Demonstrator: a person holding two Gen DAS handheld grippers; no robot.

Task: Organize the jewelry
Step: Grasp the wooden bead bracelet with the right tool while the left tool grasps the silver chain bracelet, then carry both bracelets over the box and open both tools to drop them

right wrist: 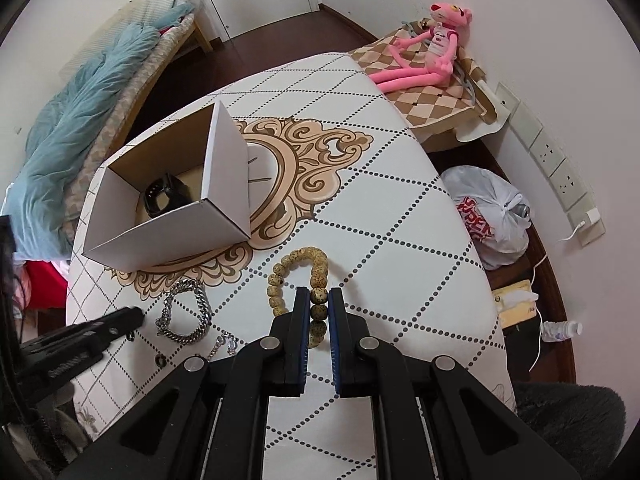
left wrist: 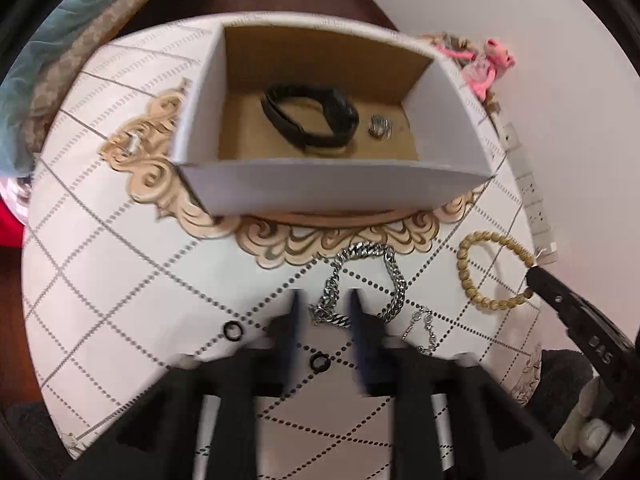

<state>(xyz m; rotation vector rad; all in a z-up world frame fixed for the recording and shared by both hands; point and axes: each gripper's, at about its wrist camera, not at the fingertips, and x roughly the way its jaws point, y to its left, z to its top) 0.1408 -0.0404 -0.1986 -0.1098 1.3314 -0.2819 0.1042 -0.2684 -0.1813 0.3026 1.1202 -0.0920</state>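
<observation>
White quilted tabletop (left wrist: 120, 280), crossed by dotted diamond lines and a gold scroll medallion, fills the left wrist view beside a plain white wall. One open cardboard box (left wrist: 320, 188) stands on it, holding one black leather bracelet (left wrist: 310, 120) and one small silver ring (left wrist: 379, 126). Just in front of the box lies one silver curb-chain bracelet (left wrist: 360, 280); the left gripper (left wrist: 324, 304) hangs over it, jaws a chain's width apart and blurred, gripping nothing. Two black rings (left wrist: 233, 331) and one thin silver chain (left wrist: 424, 328) lie near the fingers. One beaded bracelet (left wrist: 480, 268) lies to the right, the right gripper (left wrist: 538, 270) at its edge; raised lettering on that arm is too blurred to read.

From the right wrist, the right gripper (right wrist: 320, 300) has its jaws nearly closed on the speckled beaded bracelet (right wrist: 294, 276), beads pinched between the blue pads (right wrist: 306, 320) on the tabletop (right wrist: 400, 240). The box (right wrist: 168, 232) and silver curb-chain bracelet (right wrist: 184, 312) sit left, by the left gripper (right wrist: 134, 316). One Pink Panther plush (right wrist: 428, 52) sits on a checkered cushion (right wrist: 420, 100); a white plastic bag (right wrist: 492, 212) shows red lettering, partly legible as "SUPER". A blue blanket (right wrist: 80, 120) covers the bed.
</observation>
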